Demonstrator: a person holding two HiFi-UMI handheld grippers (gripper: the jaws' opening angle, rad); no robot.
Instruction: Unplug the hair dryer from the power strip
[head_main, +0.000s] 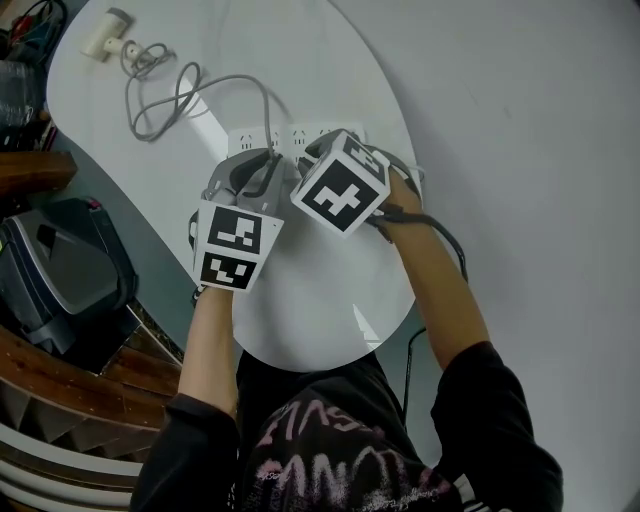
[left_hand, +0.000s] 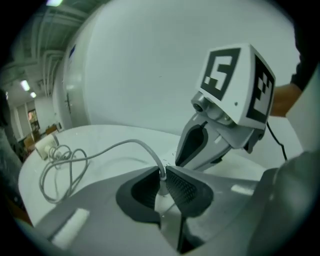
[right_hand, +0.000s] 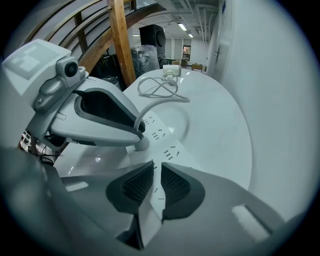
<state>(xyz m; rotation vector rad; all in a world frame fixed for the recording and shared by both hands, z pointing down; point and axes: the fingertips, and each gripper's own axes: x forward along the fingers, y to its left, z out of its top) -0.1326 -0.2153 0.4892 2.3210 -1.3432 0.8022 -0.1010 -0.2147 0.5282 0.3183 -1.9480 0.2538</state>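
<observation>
I see the white power strip (head_main: 262, 137) lying flat on the table (head_main: 330, 290), sockets up. The plug (right_hand: 142, 143) stands upright in one socket. Its grey cord (head_main: 160, 95) loops loosely away to the small white hair dryer (head_main: 105, 35), which lies near the far edge.

Cool, even light is falling on the white table (head_main: 310, 295), leaving faint glare spots and only soft shadows. Ceiling lamps (right_hand: 182, 26) are glowing far off in the right gripper view. Both gripper views are bending and darkening toward their rims, and the near body of the left gripper (left_hand: 162, 184) is blurring.
</observation>
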